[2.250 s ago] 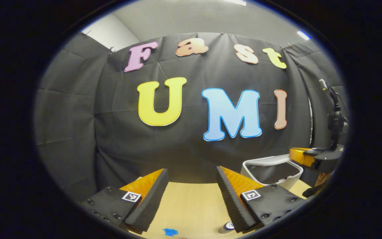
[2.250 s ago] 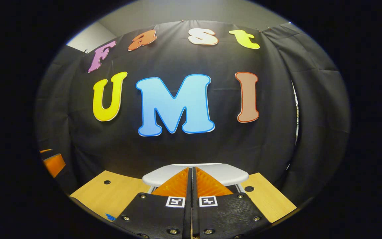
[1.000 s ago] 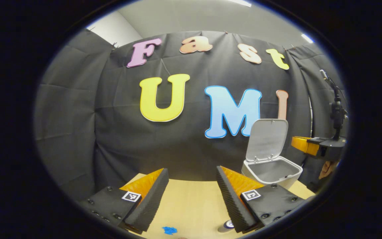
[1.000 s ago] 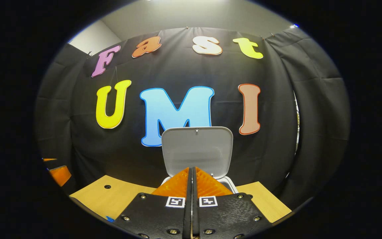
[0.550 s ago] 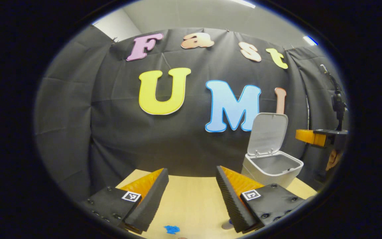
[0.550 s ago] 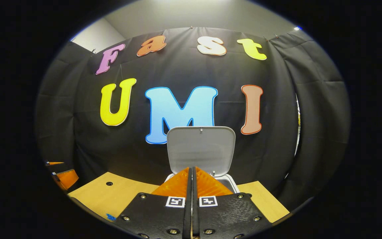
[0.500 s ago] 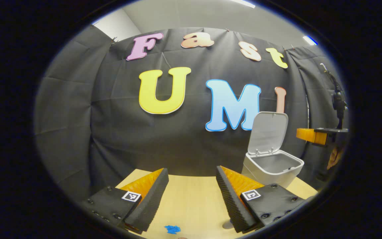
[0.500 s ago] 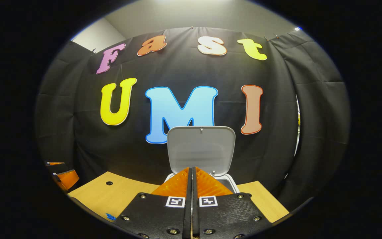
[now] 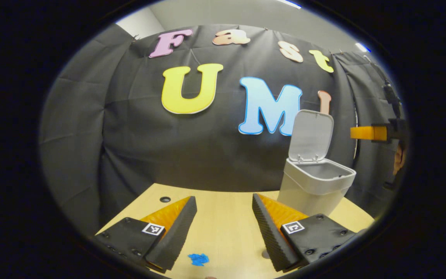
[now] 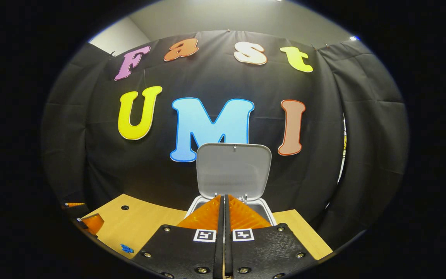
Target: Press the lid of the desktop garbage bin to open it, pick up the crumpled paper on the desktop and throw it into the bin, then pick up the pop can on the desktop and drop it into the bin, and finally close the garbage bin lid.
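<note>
The white desktop bin [image 9: 313, 190] stands at the table's back right with its lid [image 9: 310, 135] swung upright. My left gripper [image 9: 223, 197] hovers open over the table, left of the bin, with nothing between its fingers. A small grey round thing [image 9: 264, 254] peeks out from behind its right finger; I cannot tell what it is. My right gripper [image 10: 223, 197] is shut and empty, its tips just in front of the bin's rim [image 10: 268, 212], with the raised lid [image 10: 234, 172] behind. It hangs above and right of the bin [image 9: 369, 133], a hand [image 9: 398, 162] behind it.
The wooden table [image 9: 223, 228] carries a blue mark [image 9: 198, 259] between my left fingers and a round hole [image 9: 165, 199] at the back left. The black cloth wall stands close behind the bin. My left gripper [image 10: 88, 223] sits low at the table's left edge.
The bin lid has sprung from closed to upright. My right gripper has lifted off it and stays shut. My left gripper has tipped downward, bringing more of the table into view.
</note>
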A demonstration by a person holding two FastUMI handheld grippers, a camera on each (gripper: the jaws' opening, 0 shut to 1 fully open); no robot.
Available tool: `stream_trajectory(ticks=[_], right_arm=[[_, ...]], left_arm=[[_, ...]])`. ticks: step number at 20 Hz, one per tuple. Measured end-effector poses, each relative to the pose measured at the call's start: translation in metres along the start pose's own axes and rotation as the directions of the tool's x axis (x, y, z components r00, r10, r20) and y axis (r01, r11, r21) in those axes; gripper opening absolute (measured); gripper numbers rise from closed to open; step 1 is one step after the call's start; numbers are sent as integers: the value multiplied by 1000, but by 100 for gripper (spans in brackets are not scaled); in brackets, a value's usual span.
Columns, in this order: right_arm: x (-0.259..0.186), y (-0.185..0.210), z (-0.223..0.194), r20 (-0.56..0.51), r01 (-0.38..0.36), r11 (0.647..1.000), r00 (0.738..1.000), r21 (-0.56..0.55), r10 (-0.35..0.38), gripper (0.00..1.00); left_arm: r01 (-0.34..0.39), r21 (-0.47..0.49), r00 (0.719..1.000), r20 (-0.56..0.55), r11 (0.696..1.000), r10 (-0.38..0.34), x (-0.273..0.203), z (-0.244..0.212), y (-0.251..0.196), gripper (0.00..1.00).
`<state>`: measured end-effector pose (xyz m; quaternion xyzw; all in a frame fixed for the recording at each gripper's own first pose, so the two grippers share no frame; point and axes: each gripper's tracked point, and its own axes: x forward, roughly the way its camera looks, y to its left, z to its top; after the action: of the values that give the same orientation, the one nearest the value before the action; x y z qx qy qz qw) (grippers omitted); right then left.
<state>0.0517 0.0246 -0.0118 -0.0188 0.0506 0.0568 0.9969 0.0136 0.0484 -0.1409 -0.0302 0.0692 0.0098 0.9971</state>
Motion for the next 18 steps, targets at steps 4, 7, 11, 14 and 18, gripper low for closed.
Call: stream_trajectory(ticks=[4, 7, 11, 14, 18], right_arm=[[-10, 2, 4, -6, 4, 1000, 1000, 23, -4, 1], [-14, 4, 6, -10, 10, 999, 1000, 41, -10, 1], [-20, 1, 8, -12, 34, 999, 999, 42, -34, 1], [-25, -2, 5, -26, 52, 998, 998, 20, -51, 1], [-26, -4, -2, -54, 63, 998, 997, -9, -64, 1]], left_arm=[[21, 18, 999, -50, 1000, -20, 5, -40, 2, 94], [33, 16, 995, -98, 999, -32, 9, -68, 5, 95], [49, 21, 987, -157, 999, -45, 13, -107, 6, 95], [59, 35, 979, -195, 998, -51, 19, -131, 8, 95], [53, 44, 969, -244, 998, -41, 22, -165, 15, 95]])
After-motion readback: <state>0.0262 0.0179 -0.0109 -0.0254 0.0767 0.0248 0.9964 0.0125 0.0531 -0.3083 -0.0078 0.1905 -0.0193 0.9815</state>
